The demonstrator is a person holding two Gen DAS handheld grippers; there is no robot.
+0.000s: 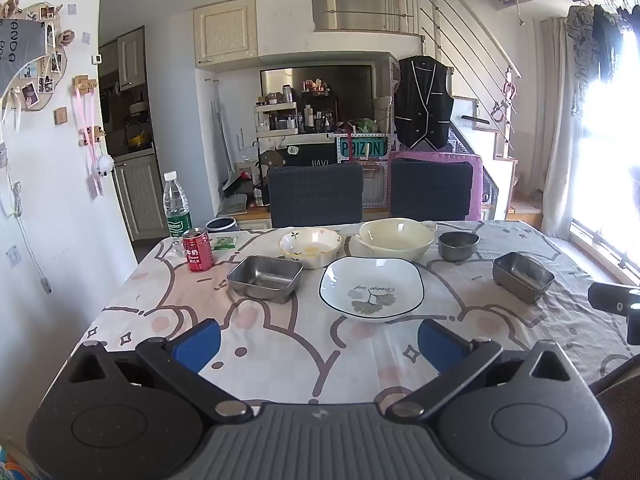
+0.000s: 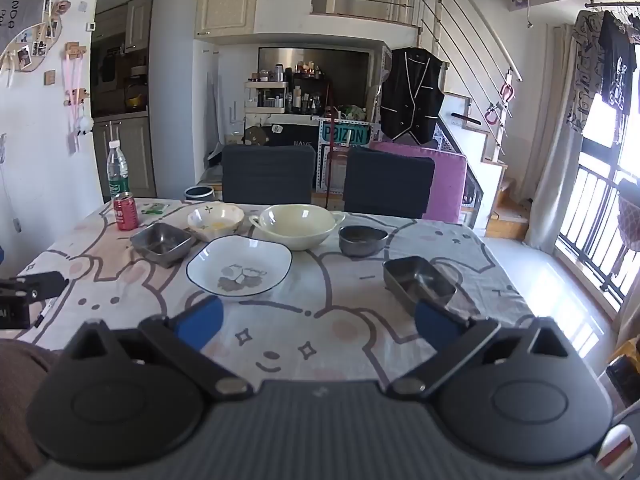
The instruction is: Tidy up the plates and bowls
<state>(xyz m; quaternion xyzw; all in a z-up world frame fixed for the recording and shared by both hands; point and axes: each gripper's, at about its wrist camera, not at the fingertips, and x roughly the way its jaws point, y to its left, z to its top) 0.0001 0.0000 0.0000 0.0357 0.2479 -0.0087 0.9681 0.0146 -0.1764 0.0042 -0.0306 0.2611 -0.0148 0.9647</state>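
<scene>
Dishes sit spread over the worktop (image 1: 132,300), which is covered by a cloth printed with cartoon bears. In the left wrist view, a white plate (image 1: 371,289) with a dark rim and a leaf print lies just right of centre. To its left stands a square steel dish (image 1: 265,277). Behind these two, a small flowered bowl (image 1: 310,245) sits left of a large cream bowl (image 1: 395,237) with side handles. Right of the cream bowl is a small round steel bowl (image 1: 458,245), and a second square steel dish (image 1: 522,275) stands apart near the right edge of the frame. At left centre, a red can (image 1: 197,250) stands in front of a water bottle (image 1: 176,210). Two dark chairs (image 1: 316,194) line the far side.

The left tongs (image 1: 318,345), at the bottom of the frame, are spread wide with only cloth between the blue pads, holding nothing. In the right wrist view, the right tongs (image 2: 318,322) are likewise spread wide and hold nothing; the right blue pad overlaps the near corner of the second square steel dish in the picture, though I cannot tell whether they touch.
</scene>
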